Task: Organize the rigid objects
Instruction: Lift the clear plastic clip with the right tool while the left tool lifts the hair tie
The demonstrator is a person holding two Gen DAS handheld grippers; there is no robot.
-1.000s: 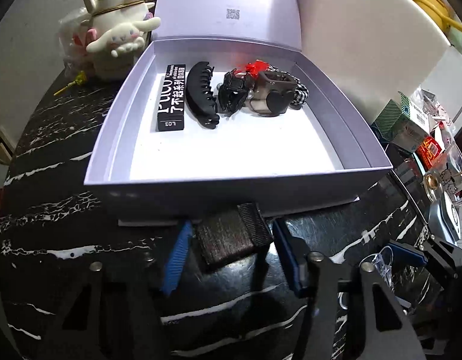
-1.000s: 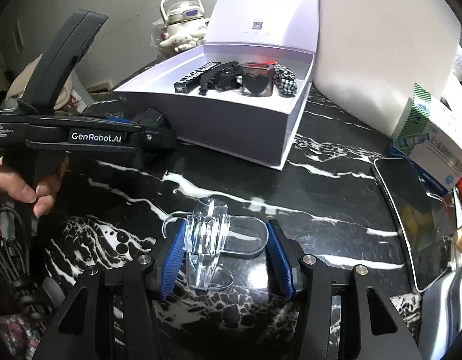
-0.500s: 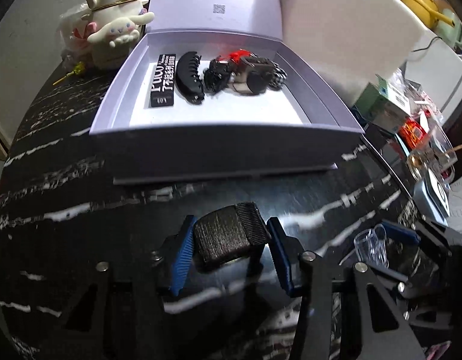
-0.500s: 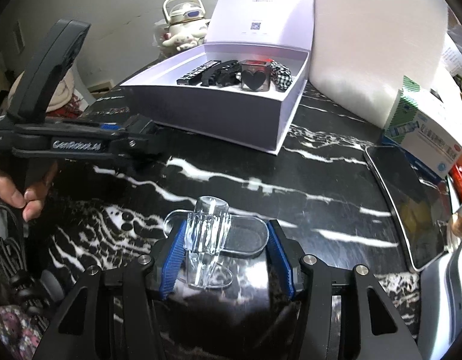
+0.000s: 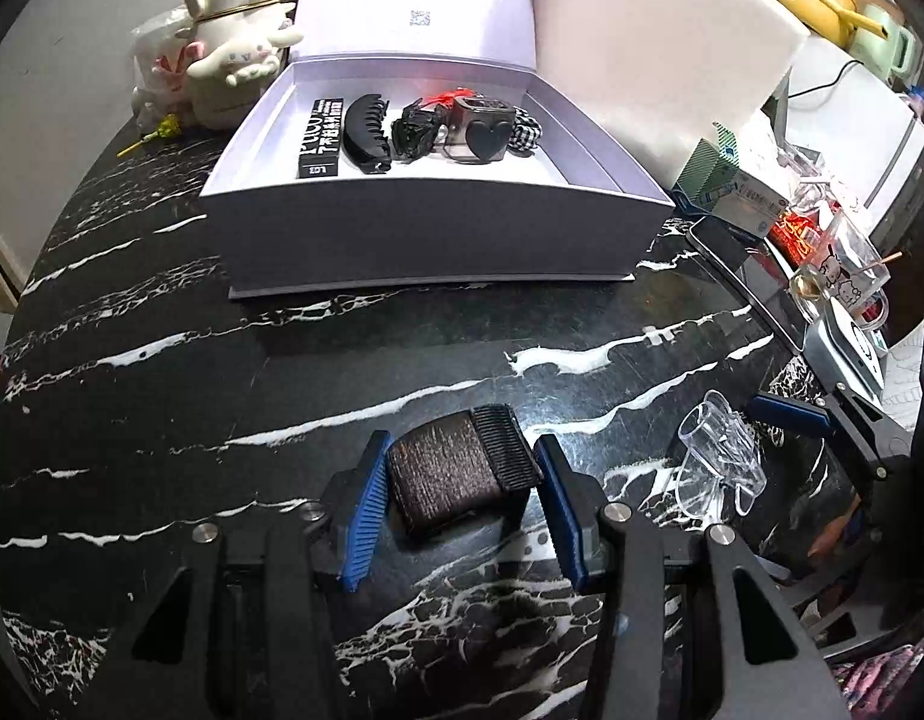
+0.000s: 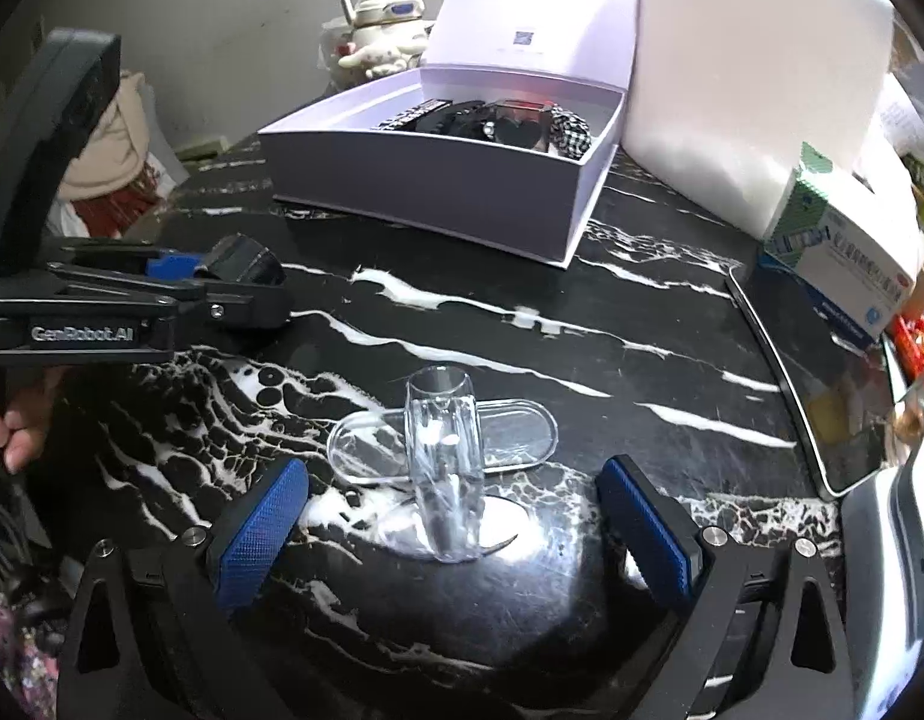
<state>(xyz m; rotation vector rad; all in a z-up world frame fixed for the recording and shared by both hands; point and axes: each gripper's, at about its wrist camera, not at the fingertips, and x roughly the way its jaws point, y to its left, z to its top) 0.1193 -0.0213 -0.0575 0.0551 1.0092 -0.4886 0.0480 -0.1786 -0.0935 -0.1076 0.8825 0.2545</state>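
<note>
My left gripper (image 5: 459, 483) is shut on a dark ribbed block (image 5: 453, 474) and holds it just above the black marble table (image 5: 162, 396). In the right wrist view the left gripper (image 6: 234, 279) comes in from the left. My right gripper (image 6: 453, 510) is opening its jaws; a clear plastic piece (image 6: 441, 462) stands on the table between the pads, touched by neither. Farther back sits an open lilac box (image 5: 438, 228) holding a black labelled bar (image 5: 321, 138), a black claw clip (image 5: 366, 132), a smoky heart case (image 5: 480, 132) and a checked scrunchie (image 5: 525, 135).
A white foam board (image 5: 654, 42) leans behind the box, and a cream character kettle (image 5: 234, 48) stands at its far left. A dark tablet (image 6: 822, 390), a medicine carton (image 6: 840, 252) and glassware (image 5: 834, 276) crowd the table's right edge.
The left gripper has pulled back from the box with the block still in it. The right gripper's jaws, shut on the clear piece before, now stand wide apart around it.
</note>
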